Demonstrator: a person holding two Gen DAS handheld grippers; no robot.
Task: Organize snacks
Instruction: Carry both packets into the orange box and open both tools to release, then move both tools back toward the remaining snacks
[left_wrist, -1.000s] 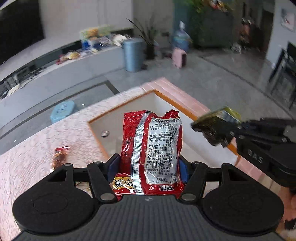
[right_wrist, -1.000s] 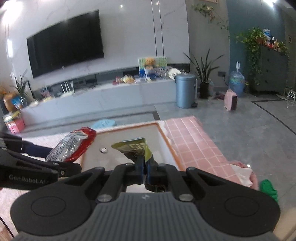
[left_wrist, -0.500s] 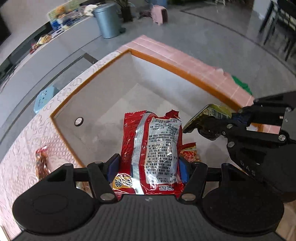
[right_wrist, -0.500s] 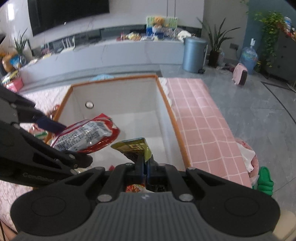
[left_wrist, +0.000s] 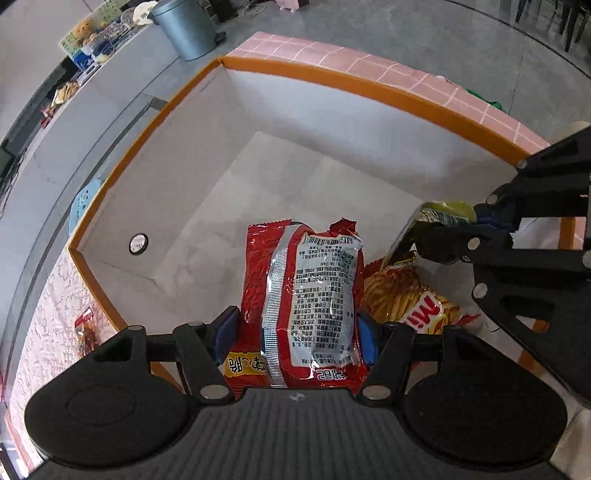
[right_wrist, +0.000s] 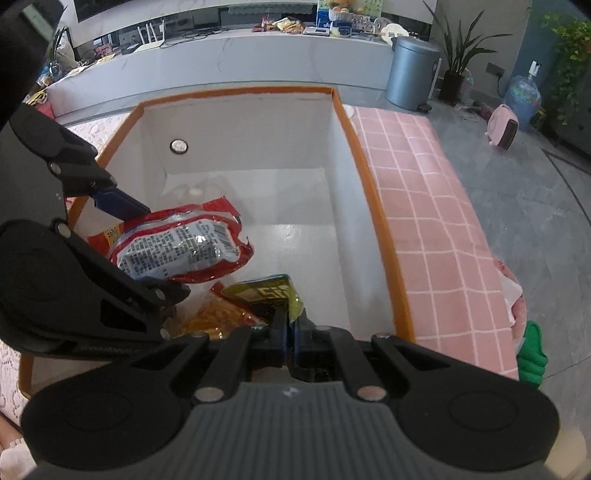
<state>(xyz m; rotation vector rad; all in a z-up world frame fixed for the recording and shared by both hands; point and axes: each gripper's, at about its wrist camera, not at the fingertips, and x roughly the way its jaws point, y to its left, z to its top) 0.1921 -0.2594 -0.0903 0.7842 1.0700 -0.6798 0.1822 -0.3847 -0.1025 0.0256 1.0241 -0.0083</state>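
Your left claw (left_wrist: 297, 325) pinches red packet (left_wrist: 306, 295), right claw (right_wrist: 290, 325) pinches green packet (right_wrist: 266, 295), both over box (right_wrist: 365, 177) on pink worktop (right_wrist: 424, 206); grey bin (right_wrist: 412, 72) behind box.

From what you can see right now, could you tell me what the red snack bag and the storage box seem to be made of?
Red snack bag: glossy plastic film, probably foil-lined, judging by its crinkles, glare and silvery back seam.
Storage box: likely fabric-covered board, matte white inside with orange edging.
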